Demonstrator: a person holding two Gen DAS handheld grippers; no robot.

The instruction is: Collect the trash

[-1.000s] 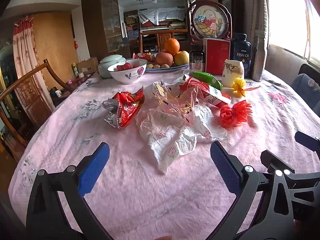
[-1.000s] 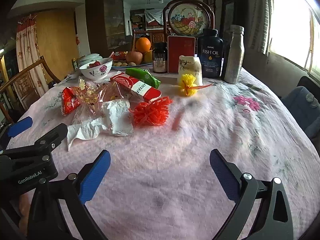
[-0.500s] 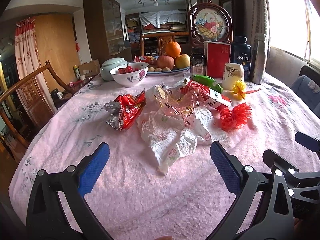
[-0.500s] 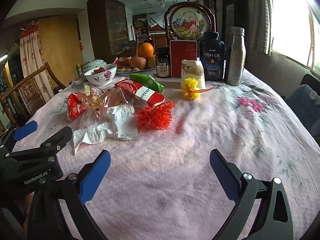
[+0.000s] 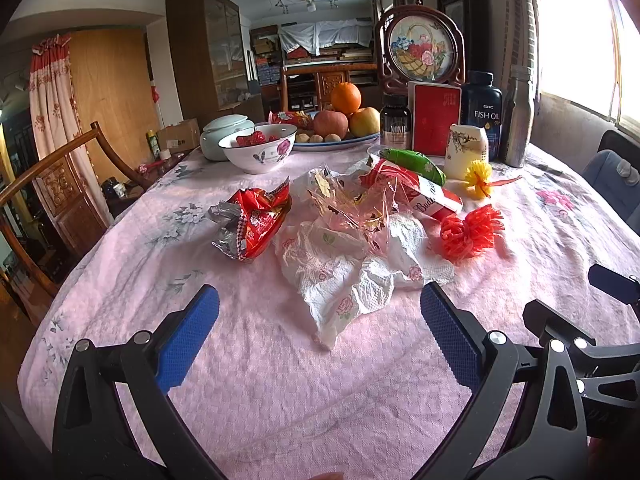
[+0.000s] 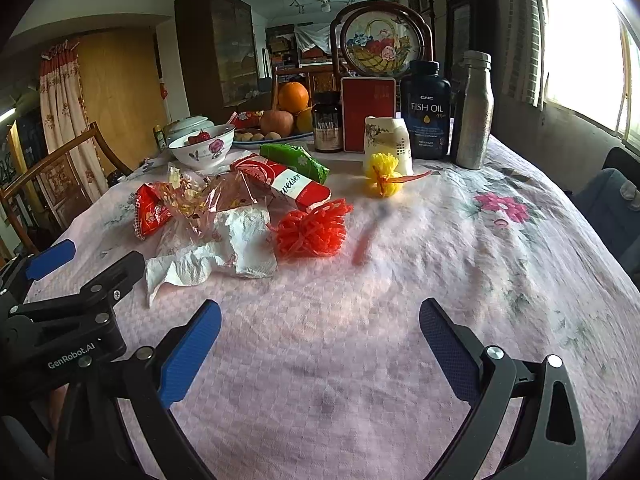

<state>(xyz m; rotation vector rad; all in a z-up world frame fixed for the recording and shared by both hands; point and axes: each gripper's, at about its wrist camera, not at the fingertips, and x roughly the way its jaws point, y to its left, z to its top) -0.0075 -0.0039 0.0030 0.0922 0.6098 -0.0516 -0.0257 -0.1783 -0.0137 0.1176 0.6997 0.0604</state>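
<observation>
Nothing looks collected yet: both the left tongs (image 5: 319, 312) and right tongs (image 6: 320, 318) hang spread wide and empty over the near tabletop (image 6: 460, 264). The trash sits mid-table, untouched: crumpled tissue (image 5: 352, 268), red wrapper (image 5: 254, 222), clear cellophane (image 5: 352, 204) and red mesh (image 5: 470, 230), with no bin visible.

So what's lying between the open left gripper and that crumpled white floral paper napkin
Nothing: only bare pink tablecloth separates the left gripper from the crumpled white floral paper napkin, whose nearest corner points toward the open jaws. The left wrist view shows it.
</observation>
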